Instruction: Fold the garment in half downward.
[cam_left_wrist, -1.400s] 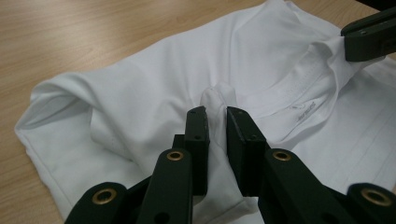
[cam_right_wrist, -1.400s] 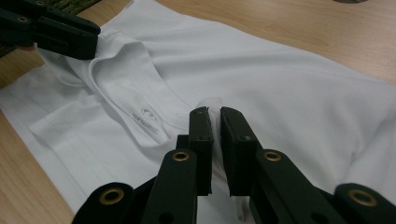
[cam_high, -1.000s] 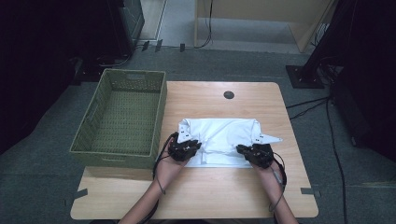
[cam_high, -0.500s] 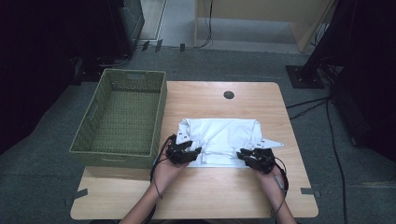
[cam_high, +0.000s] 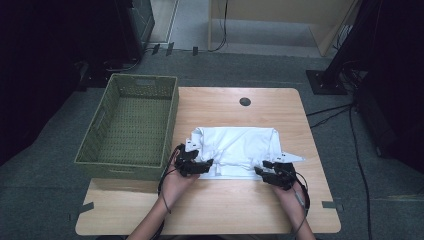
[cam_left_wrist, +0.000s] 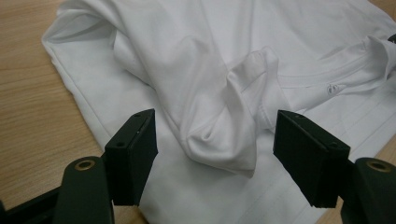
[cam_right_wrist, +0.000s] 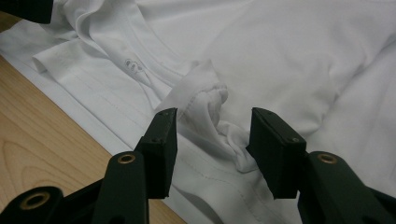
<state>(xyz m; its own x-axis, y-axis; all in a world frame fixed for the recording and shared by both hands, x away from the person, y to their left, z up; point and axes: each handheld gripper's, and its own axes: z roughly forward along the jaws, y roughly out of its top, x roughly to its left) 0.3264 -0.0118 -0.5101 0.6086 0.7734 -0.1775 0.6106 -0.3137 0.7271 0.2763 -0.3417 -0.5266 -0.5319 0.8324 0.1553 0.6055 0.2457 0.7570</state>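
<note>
The white shirt (cam_high: 239, 150) lies folded and rumpled on the wooden table (cam_high: 240, 210), right of the green basket (cam_high: 127, 127), with its near hem facing me. Two pinched-up ridges of cloth stand along that near side. One ridge (cam_left_wrist: 224, 126) sits between the jaws of my left gripper (cam_high: 192, 165); in the left gripper view the pads stand well clear of it on both sides, so nothing is clamped. Those jaws have just been opening, with the fold loose between them. The other ridge (cam_right_wrist: 210, 112), a bunched seam near the collar, sits between the jaws of my right gripper (cam_high: 275, 172). These jaws have also just been opening; the left pad is just beside the cloth and the right pad close to it, but neither presses it.

In the high view both grippers rest at the shirt's near edge, the left at its left corner beside the basket's front corner, the right toward its right end. My hands hold them from below. A small dark hole (cam_high: 245, 101) marks the table's far side, beyond the shirt.
</note>
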